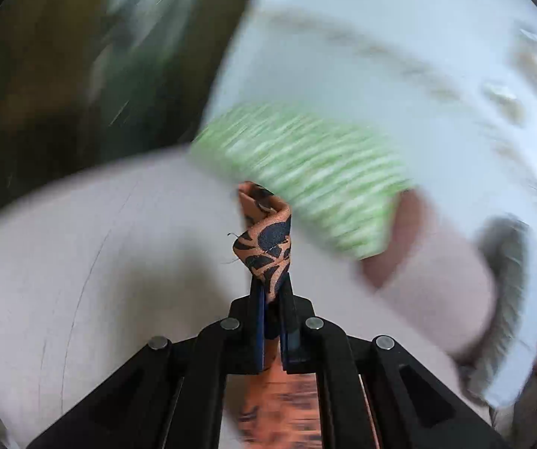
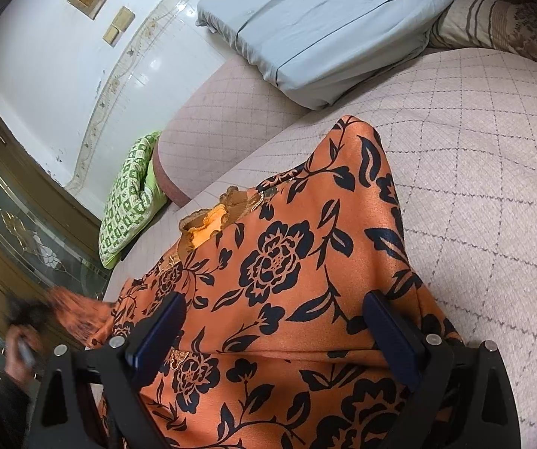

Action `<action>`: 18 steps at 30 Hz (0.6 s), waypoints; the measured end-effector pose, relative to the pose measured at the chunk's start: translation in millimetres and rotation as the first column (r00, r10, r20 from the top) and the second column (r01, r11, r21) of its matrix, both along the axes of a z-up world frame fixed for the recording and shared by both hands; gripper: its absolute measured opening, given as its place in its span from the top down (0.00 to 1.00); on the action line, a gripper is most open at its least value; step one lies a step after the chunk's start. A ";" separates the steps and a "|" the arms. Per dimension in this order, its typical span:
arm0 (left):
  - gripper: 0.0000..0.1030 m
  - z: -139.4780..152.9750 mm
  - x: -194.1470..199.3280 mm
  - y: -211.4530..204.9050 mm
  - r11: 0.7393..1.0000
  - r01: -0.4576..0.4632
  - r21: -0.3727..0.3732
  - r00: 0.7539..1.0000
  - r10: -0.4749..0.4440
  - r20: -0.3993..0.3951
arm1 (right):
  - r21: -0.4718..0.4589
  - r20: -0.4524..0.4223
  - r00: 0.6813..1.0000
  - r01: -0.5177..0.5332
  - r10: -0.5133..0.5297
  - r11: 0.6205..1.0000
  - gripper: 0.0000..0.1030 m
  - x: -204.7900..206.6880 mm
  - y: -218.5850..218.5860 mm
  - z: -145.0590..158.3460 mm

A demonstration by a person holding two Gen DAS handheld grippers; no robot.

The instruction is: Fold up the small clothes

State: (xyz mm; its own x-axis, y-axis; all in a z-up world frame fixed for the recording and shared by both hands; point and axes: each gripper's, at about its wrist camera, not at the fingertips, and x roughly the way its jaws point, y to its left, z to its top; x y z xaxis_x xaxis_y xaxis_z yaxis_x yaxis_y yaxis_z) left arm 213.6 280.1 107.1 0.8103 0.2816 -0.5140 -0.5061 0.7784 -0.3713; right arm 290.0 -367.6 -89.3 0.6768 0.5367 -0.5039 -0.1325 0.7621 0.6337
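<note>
An orange garment with black flowers [image 2: 287, 262] lies spread on the quilted pink bed cover [image 2: 485, 172], its frilled neckline [image 2: 212, 220] toward the left. My right gripper [image 2: 275, 321] is open just above the garment, one finger on each side of its middle. My left gripper [image 1: 272, 284] is shut on a bunched corner of the same orange garment [image 1: 268, 239] and holds it lifted; the left wrist view is blurred by motion. That lifted corner shows blurred at the left edge of the right wrist view [image 2: 70, 310].
A grey-blue pillow [image 2: 317, 26] lies at the head of the bed beside a striped pillow [image 2: 485, 26]. A green patterned cushion [image 2: 133, 194] leans at the bed's left edge, blurred in the left wrist view [image 1: 305, 176]. A white tiled wall [image 2: 81, 75] and a wooden door [image 2: 14, 217] stand to the left.
</note>
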 end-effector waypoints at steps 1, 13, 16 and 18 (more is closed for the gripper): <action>0.95 24.4 5.7 -27.2 0.997 0.046 0.054 0.998 -0.048 0.038 | 0.002 -0.001 1.000 0.000 0.000 1.000 0.06 0.1 -0.1 0.1; 0.94 -8.6 70.3 -383.6 0.789 0.589 0.176 0.807 -0.585 -0.077 | 0.228 -0.038 0.999 0.040 -0.033 0.973 0.06 1.8 -27.7 -2.1; 0.89 -93.5 87.1 -454.1 0.696 0.714 0.071 0.686 -0.677 -0.265 | 0.351 -0.054 0.997 0.070 -0.054 0.934 0.06 -0.8 -44.3 -6.1; 0.86 -141.5 104.1 -476.4 0.629 0.775 -0.064 0.564 -0.734 -0.379 | 0.431 -0.067 0.995 0.096 -0.074 0.897 0.06 -2.7 -55.8 -10.0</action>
